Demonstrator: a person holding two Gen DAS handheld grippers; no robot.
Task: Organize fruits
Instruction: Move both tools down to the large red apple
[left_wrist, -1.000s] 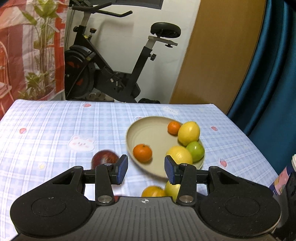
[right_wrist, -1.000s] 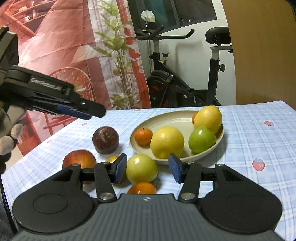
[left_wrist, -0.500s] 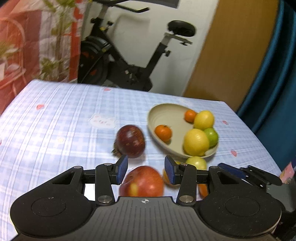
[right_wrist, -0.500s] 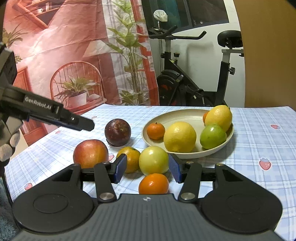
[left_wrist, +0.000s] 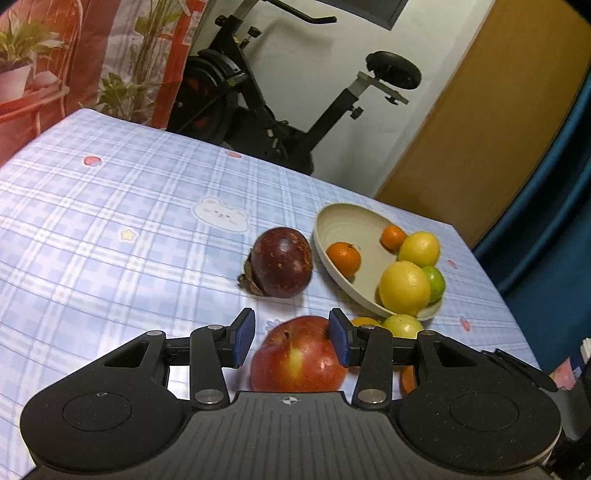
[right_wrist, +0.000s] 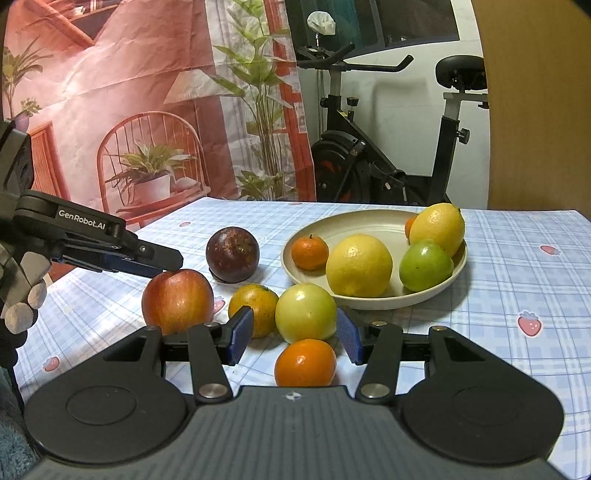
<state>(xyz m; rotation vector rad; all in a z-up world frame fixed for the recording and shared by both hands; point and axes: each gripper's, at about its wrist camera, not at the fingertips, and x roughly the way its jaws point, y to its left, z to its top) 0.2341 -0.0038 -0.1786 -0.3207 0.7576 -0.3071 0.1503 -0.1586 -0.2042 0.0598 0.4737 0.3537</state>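
Observation:
A beige plate (left_wrist: 334, 221) (right_wrist: 376, 221) holds two lemons, a lime and two small oranges. On the cloth lie a red apple (left_wrist: 297, 356) (right_wrist: 177, 299), a dark purple fruit (left_wrist: 282, 262) (right_wrist: 232, 254), a yellow-green fruit (right_wrist: 306, 312) and two oranges (right_wrist: 253, 308) (right_wrist: 306, 363). My left gripper (left_wrist: 291, 339) is open, its jaws on either side of the apple's top; it also shows in the right wrist view (right_wrist: 162, 258). My right gripper (right_wrist: 293, 338) is open, close before the yellow-green fruit and above the near orange.
The table has a blue checked cloth (left_wrist: 110, 221). An exercise bike (left_wrist: 280, 122) stands beyond the far edge. A blue curtain (left_wrist: 546, 221) hangs on the right. A printed backdrop (right_wrist: 129, 110) is on the left.
My left gripper has swung left and come down from above the plate to the red apple. My right gripper has drawn back a little, so the near orange shows more.

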